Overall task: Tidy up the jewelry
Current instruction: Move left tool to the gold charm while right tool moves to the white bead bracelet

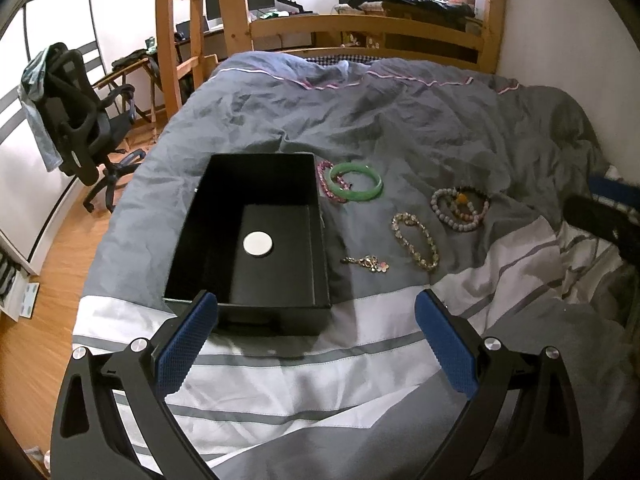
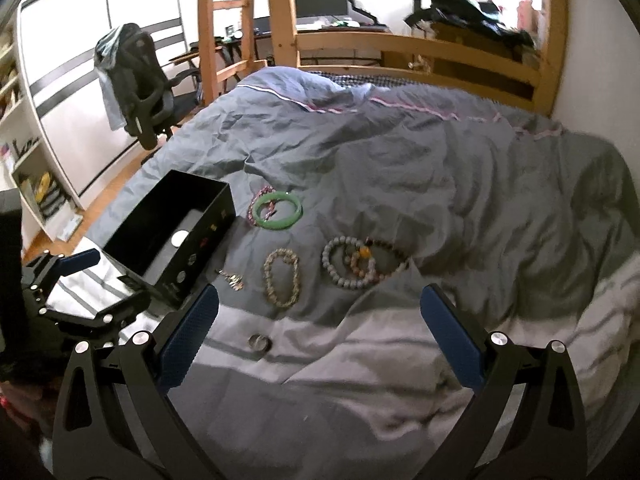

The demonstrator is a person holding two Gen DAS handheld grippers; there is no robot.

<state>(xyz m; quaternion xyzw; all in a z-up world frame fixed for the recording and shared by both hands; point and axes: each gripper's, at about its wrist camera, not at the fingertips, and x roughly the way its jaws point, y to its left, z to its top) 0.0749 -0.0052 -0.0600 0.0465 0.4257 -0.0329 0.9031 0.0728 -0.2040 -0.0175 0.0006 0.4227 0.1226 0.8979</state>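
An open black box [image 1: 208, 240] [image 2: 132, 220] sits on the bed, with a white disc [image 1: 258, 243] inside. Right of it lie a green bangle [image 1: 355, 181] [image 2: 279, 209] over a pink bead bracelet [image 1: 325, 184], a yellowish bead bracelet [image 1: 415, 246] [image 2: 281, 277], a pile of grey, pink and dark bead bracelets [image 1: 460, 209] [image 2: 356, 266], and a flower charm chain [image 1: 370, 263] [image 2: 233, 279]. A ring [image 2: 259, 343] lies on the white stripe. My left gripper [image 1: 316, 312] is open and empty just before the box. My right gripper [image 2: 320, 308] is open and empty before the jewelry.
The bed has a rumpled grey and white striped duvet [image 1: 400, 128] and a wooden frame [image 1: 360, 28]. An office chair [image 1: 76, 112] stands on the wood floor at left. A wall runs along the right. The left gripper shows at the left in the right wrist view [image 2: 72, 280].
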